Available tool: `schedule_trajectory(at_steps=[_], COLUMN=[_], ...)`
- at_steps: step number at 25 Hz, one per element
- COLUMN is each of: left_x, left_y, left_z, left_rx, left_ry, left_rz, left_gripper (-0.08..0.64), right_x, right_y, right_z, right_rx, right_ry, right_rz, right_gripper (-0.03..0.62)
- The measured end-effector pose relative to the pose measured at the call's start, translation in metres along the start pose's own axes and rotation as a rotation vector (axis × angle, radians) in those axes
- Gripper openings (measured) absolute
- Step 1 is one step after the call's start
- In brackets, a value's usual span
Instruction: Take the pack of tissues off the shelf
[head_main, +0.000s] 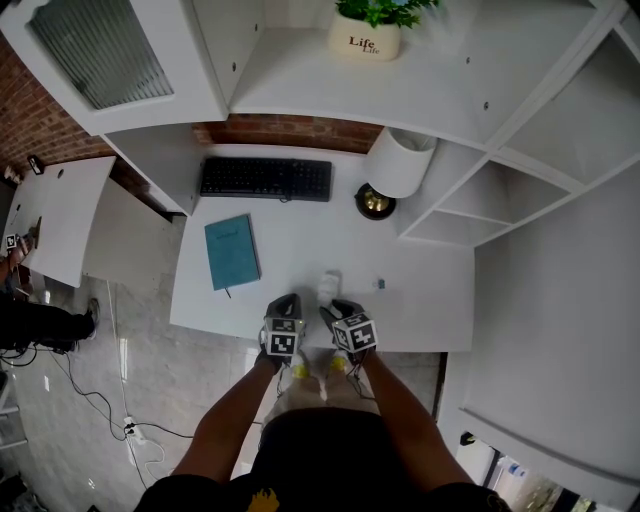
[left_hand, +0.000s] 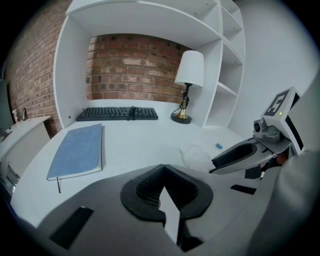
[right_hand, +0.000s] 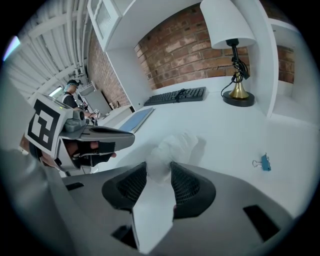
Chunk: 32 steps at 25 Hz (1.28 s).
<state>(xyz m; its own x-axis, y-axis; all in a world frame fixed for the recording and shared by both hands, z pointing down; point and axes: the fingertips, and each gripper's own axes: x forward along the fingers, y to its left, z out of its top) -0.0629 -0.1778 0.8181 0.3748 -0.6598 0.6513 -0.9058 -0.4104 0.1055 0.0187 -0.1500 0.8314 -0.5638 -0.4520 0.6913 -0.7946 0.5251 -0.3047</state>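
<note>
The pack of tissues (head_main: 328, 284) is a small white, soft packet low over the white desk (head_main: 420, 300), near its front edge. My right gripper (head_main: 328, 306) is shut on it: in the right gripper view the pack (right_hand: 172, 147) sits squeezed between both black pads (right_hand: 186, 185). Whether its far end touches the desk I cannot tell. My left gripper (head_main: 288, 302) hovers just to the left, apart from the pack; its jaws (left_hand: 162, 167) are shut with nothing between them. From the left gripper view, the pack (left_hand: 196, 156) shows at the tip of the right gripper (left_hand: 215, 163).
A blue notebook (head_main: 232, 252) with a pen lies on the left of the desk. A black keyboard (head_main: 265, 179) and a white-shaded lamp (head_main: 398, 165) stand at the back. A small blue binder clip (head_main: 380, 284) lies right of the pack. White shelves rise on the right, with a potted plant (head_main: 365, 40) on top.
</note>
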Motion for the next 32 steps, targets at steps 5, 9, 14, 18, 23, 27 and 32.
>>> schedule_trajectory(at_steps=[5, 9, 14, 18, 23, 27, 32], left_x=[0.001, 0.001, -0.003, -0.005, -0.006, -0.007, -0.009], left_y=[0.006, 0.011, 0.011, 0.018, 0.024, 0.019, 0.011], left_z=[0.002, 0.004, 0.004, 0.011, 0.018, 0.019, 0.015], left_rx=[-0.025, -0.019, -0.005, 0.020, 0.005, -0.009, -0.025], left_ry=[-0.005, -0.007, -0.001, -0.010, -0.018, -0.029, -0.024], left_rz=[0.018, 0.030, 0.030, 0.038, 0.054, 0.052, 0.043], left_gripper=[0.017, 0.017, 0.017, 0.017, 0.017, 0.017, 0.017], right_x=[-0.001, -0.002, -0.005, -0.009, -0.009, -0.010, -0.013], right_y=[-0.001, -0.003, -0.003, -0.008, -0.008, -0.002, -0.002], right_z=[0.000, -0.001, 0.000, 0.000, 0.001, 0.004, 0.008], right_rx=[0.005, 0.020, 0.016, 0.008, 0.021, 0.023, 0.049], right_ry=[-0.002, -0.005, -0.001, 0.010, 0.009, -0.005, -0.019], right_rz=[-0.006, -0.008, -0.013, -0.018, -0.020, -0.009, -0.013], right_gripper=[0.161, 0.166, 0.170, 0.170, 0.167, 0.170, 0.170])
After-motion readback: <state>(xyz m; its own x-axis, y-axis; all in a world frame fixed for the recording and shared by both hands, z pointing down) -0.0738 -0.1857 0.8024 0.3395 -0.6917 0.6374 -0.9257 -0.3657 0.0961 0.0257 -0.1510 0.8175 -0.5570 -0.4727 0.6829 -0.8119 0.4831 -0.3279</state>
